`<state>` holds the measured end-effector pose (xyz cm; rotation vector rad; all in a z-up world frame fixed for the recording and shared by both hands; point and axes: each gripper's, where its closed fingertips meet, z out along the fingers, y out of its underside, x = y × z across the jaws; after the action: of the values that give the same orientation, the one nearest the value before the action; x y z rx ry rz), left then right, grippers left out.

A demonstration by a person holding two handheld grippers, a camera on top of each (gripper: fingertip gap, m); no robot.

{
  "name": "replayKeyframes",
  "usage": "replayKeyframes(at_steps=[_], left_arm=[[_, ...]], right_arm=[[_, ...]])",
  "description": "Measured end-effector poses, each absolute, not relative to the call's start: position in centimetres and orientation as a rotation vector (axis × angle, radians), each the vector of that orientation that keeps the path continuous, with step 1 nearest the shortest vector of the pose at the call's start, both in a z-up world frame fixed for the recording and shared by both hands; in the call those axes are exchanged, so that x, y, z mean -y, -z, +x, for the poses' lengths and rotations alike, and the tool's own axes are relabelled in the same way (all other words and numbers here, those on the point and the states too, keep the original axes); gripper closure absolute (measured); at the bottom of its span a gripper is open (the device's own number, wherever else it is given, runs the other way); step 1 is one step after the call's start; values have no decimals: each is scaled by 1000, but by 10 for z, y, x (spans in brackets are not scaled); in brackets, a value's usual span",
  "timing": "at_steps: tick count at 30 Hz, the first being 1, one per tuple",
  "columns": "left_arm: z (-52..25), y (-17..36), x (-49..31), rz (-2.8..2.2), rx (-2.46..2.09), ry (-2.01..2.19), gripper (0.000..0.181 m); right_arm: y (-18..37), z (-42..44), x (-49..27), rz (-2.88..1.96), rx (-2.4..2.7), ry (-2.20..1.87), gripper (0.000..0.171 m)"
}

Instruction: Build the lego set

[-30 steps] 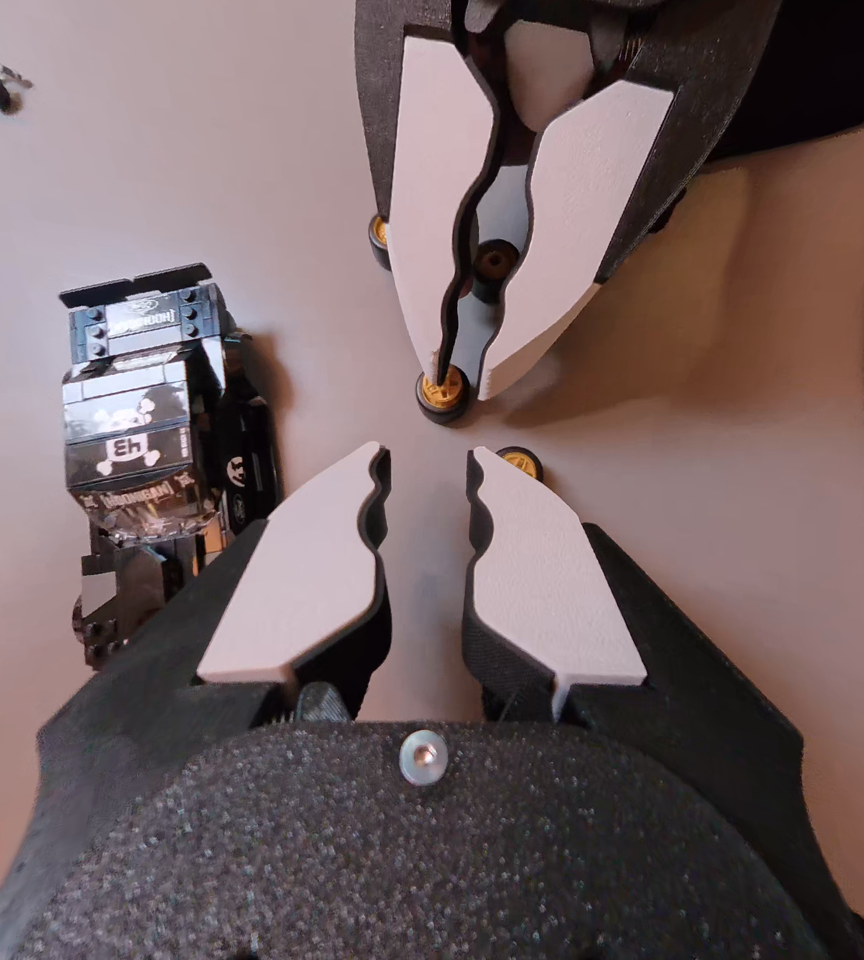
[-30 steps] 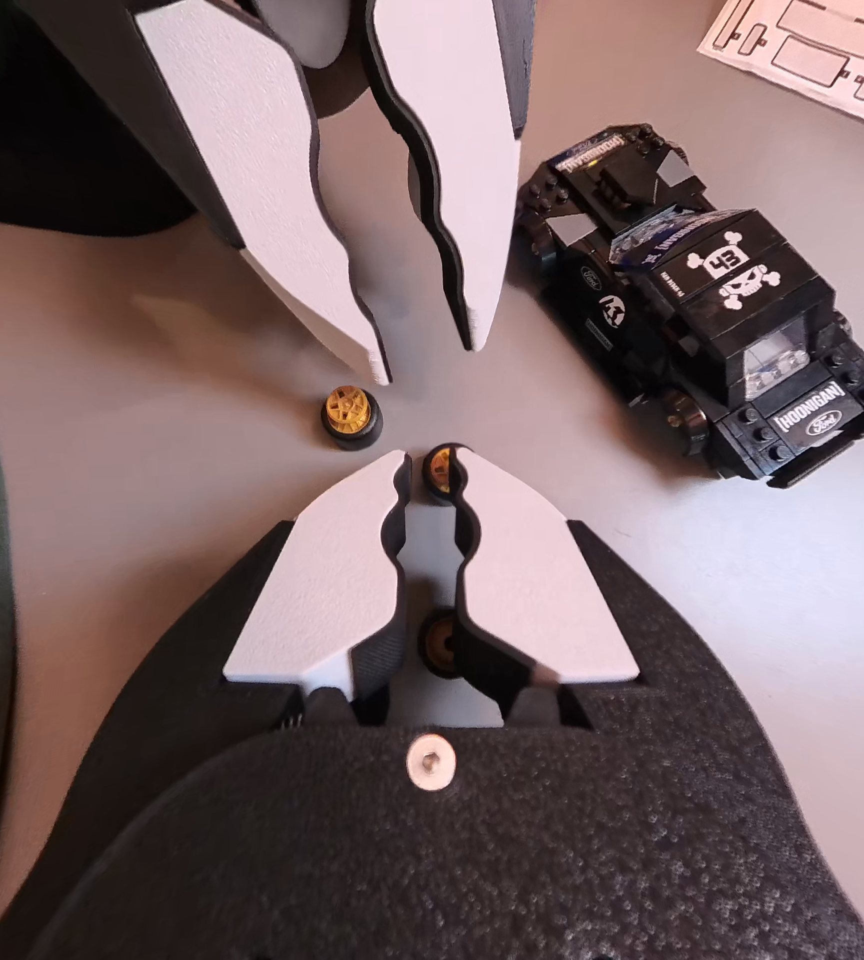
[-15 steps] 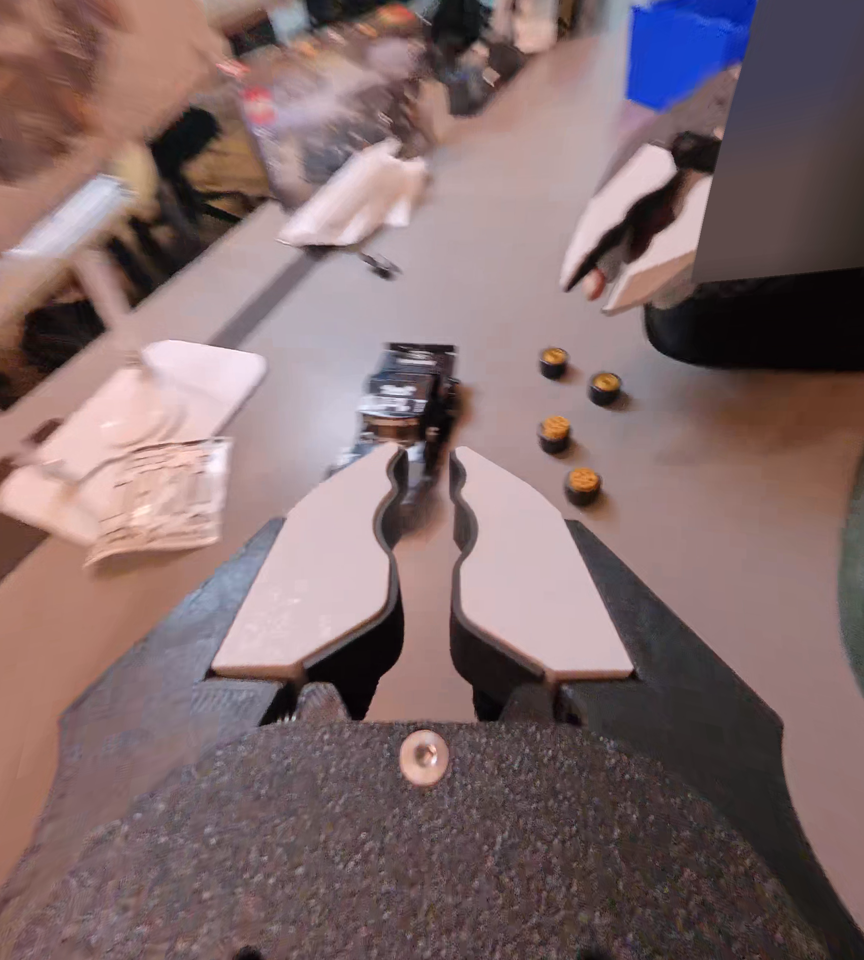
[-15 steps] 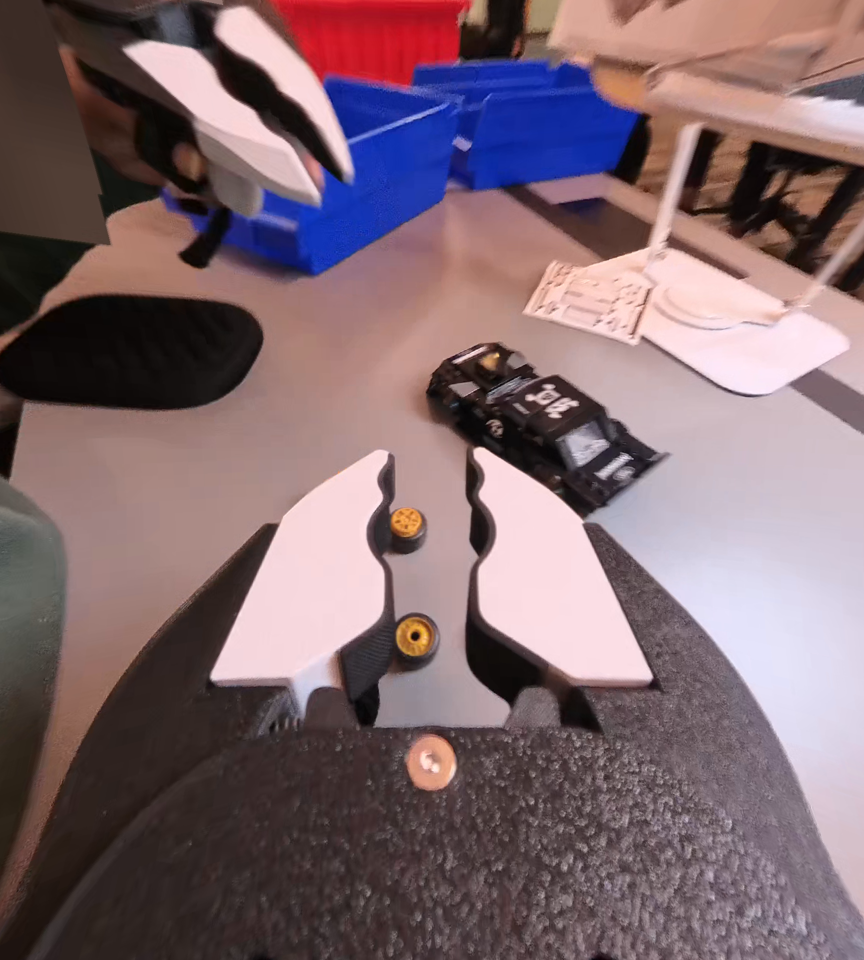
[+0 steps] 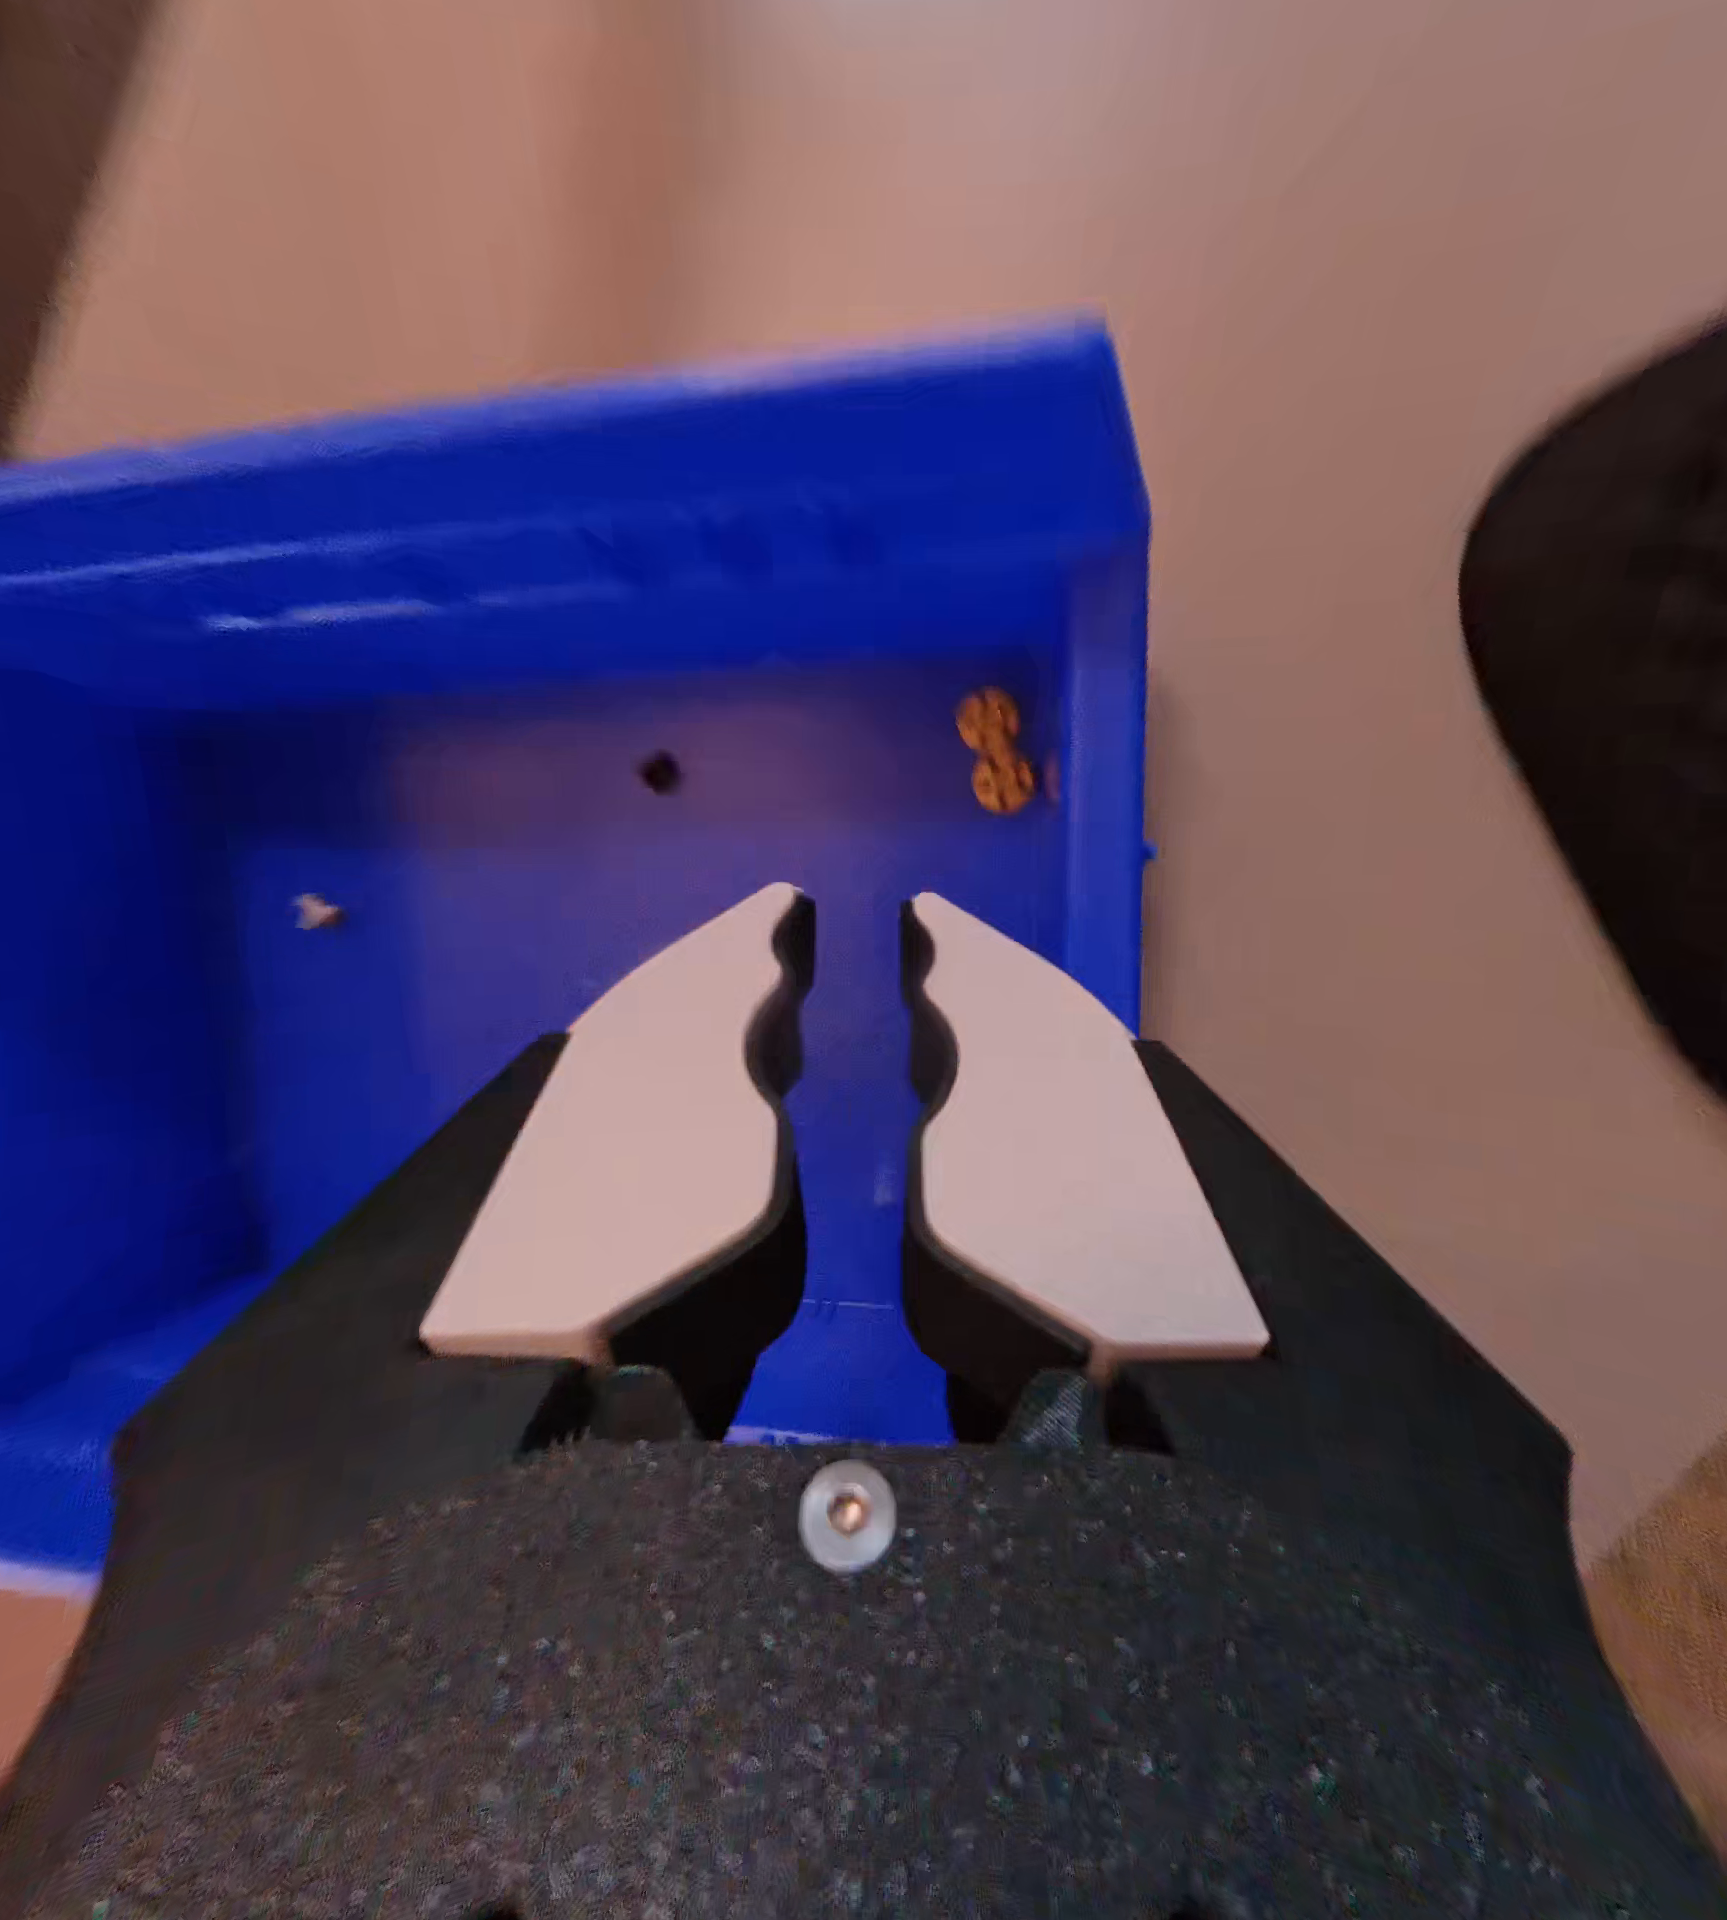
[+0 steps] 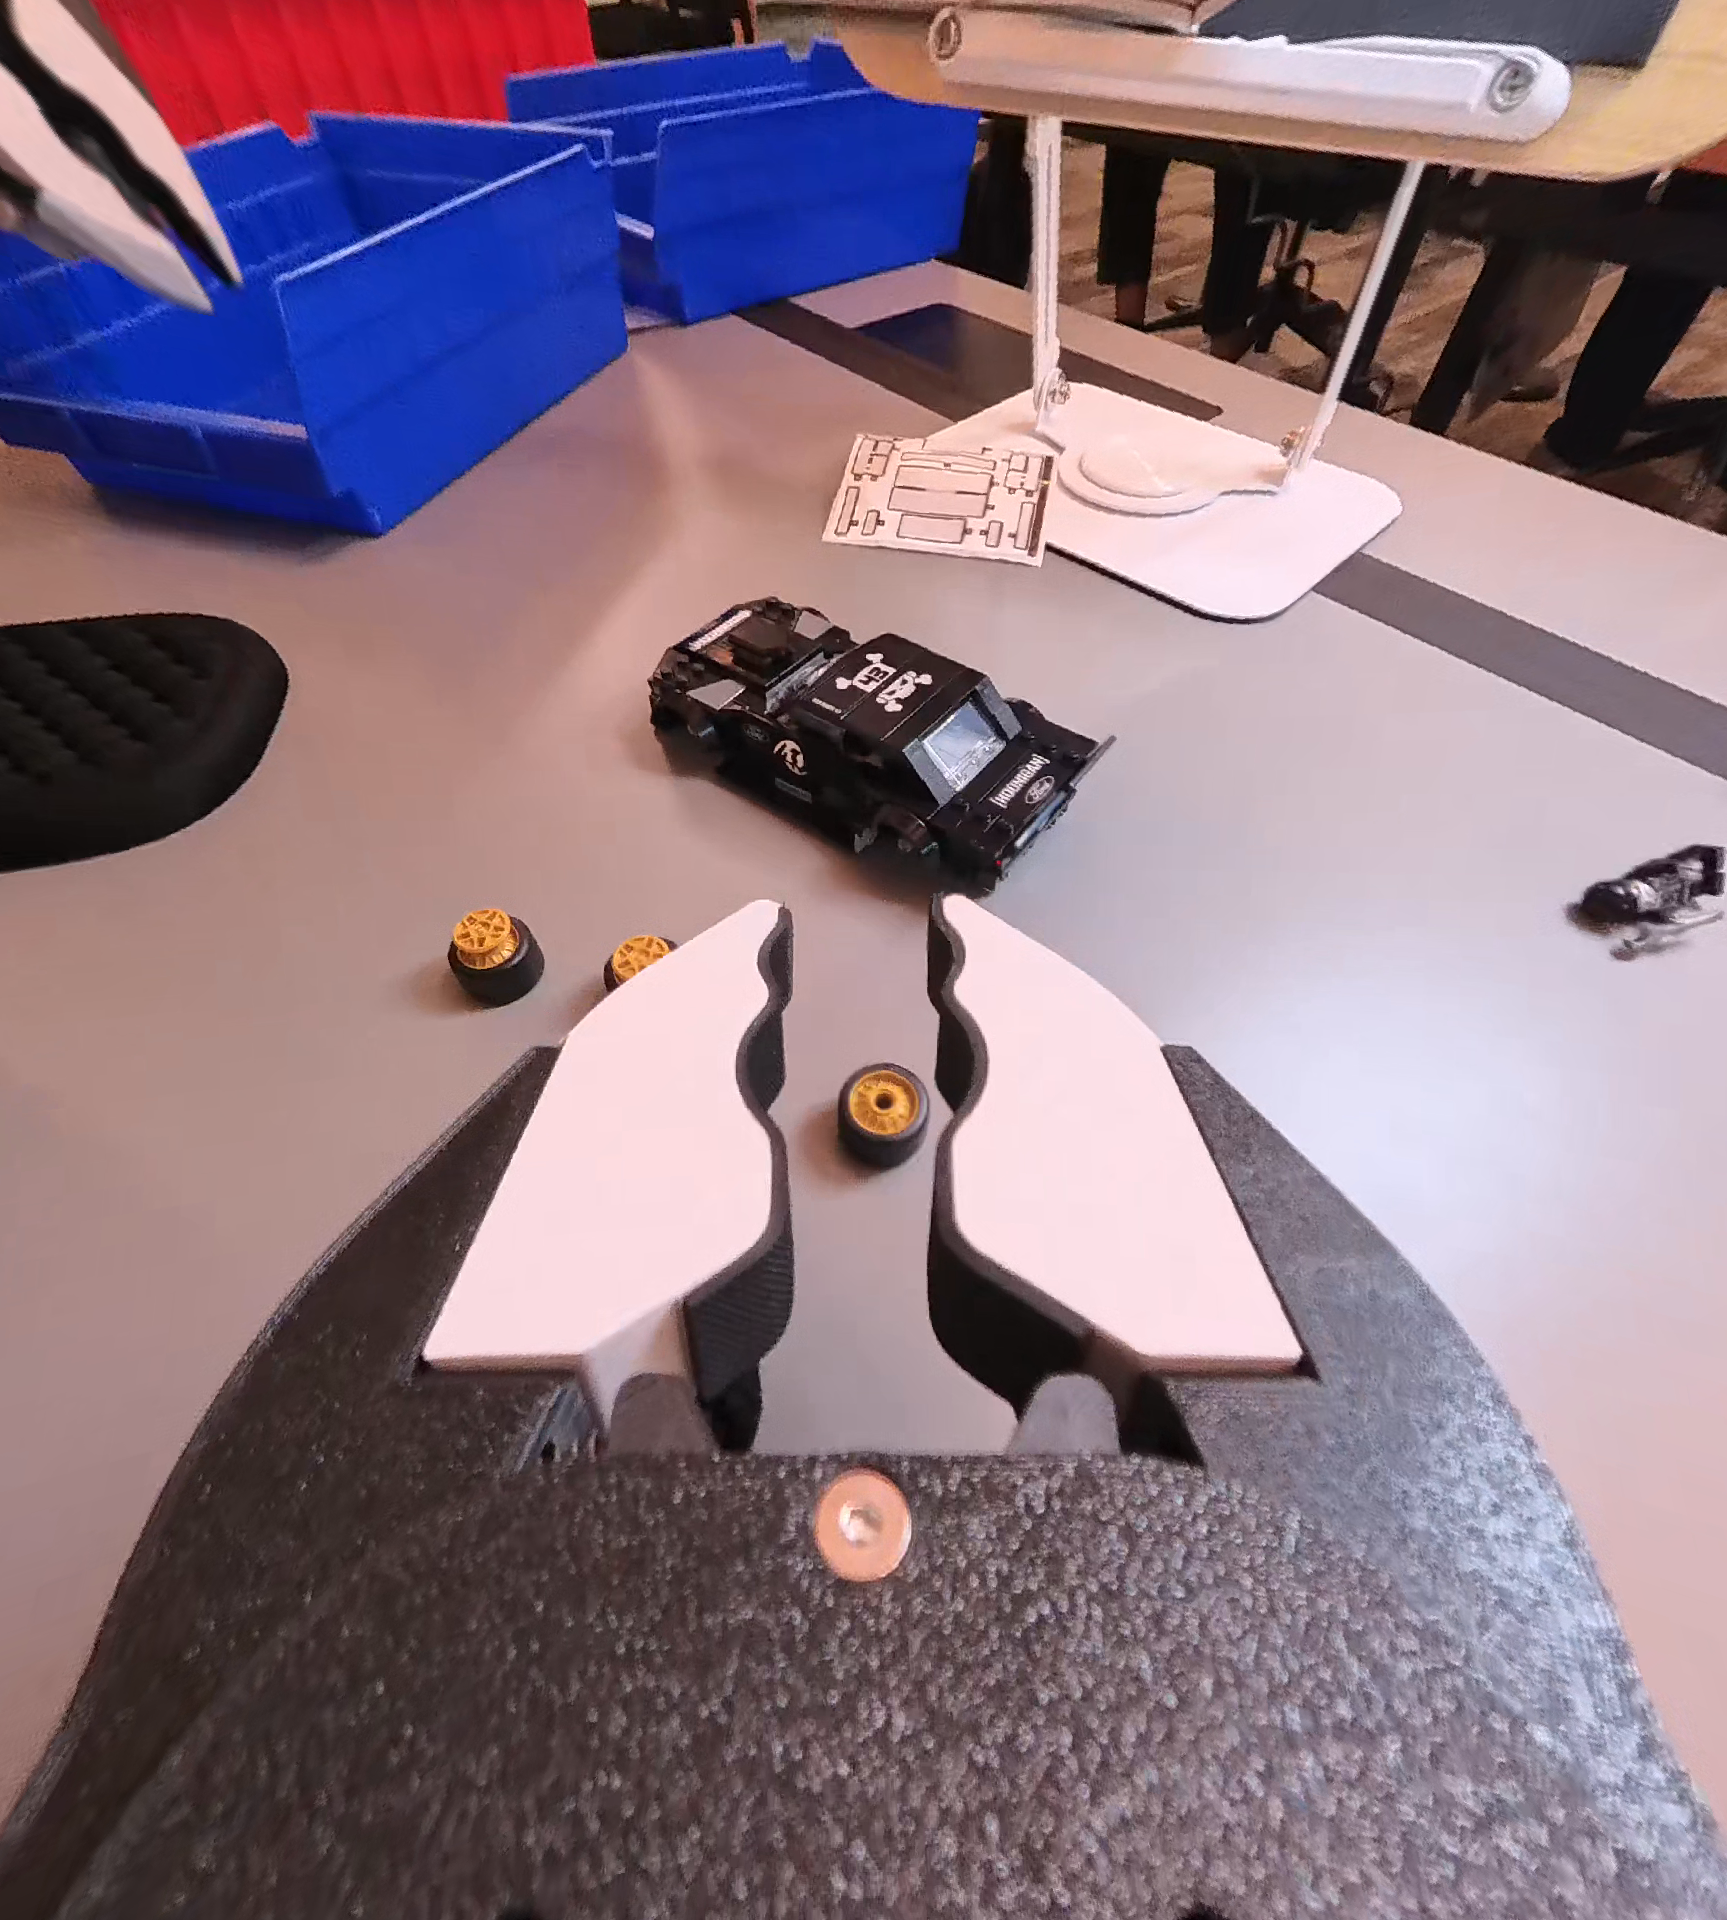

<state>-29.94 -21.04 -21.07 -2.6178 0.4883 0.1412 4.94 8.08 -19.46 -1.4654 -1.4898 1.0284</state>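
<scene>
The black lego car (image 6: 869,748) sits without wheels on the grey table (image 6: 1358,1039). Three gold-hubbed black wheels lie in front of it: one (image 6: 495,951) to the left, one (image 6: 635,956) half hidden by my right gripper's left finger, and one (image 6: 883,1114) lying on the table in the gap between its fingers. My right gripper (image 6: 859,914) is open and empty above them. My left gripper (image 5: 854,904) is open and empty over a blue bin (image 5: 526,499). It also shows in the right wrist view (image 6: 80,177). Two gold pieces (image 5: 989,753) lie in the bin's far right corner.
The bin also holds a small black piece (image 5: 659,771) and a small grey piece (image 5: 319,914). A second blue bin (image 6: 765,177), a white stand base (image 6: 1202,499), a sticker sheet (image 6: 942,499), a black pad (image 6: 59,738) and a small black sub-assembly (image 6: 1659,894) are on the table. There is about 45 cm between the tips of the two grippers. My right tips are roughly 25 cm from the small black sub-assembly (image 6: 1659,894).
My left gripper swung away from the car and wheels to above the blue bin. My right gripper let go of a wheel, drew back and up, and opened wider.
</scene>
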Motion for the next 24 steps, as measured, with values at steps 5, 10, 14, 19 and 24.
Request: replayKeyframes(at_steps=[5,10,14,19,24], left_arm=[[-287,252,216,-2657,-838,156,153],[-287,271,217,-2686,-1020,255,150],[-271,282,205,-2602,-1125,303,144],[-251,283,179,-2474,-1139,260,151],[-243,282,161,-2417,-1064,241,164]], right_arm=[[191,41,-74,-1447,1526,-994,147],[193,44,-73,-1457,1538,-962,147],[197,49,-76,-1490,1524,-936,147],[202,51,-79,-1517,1507,-917,147],[207,47,-79,-1522,1517,-912,147]])
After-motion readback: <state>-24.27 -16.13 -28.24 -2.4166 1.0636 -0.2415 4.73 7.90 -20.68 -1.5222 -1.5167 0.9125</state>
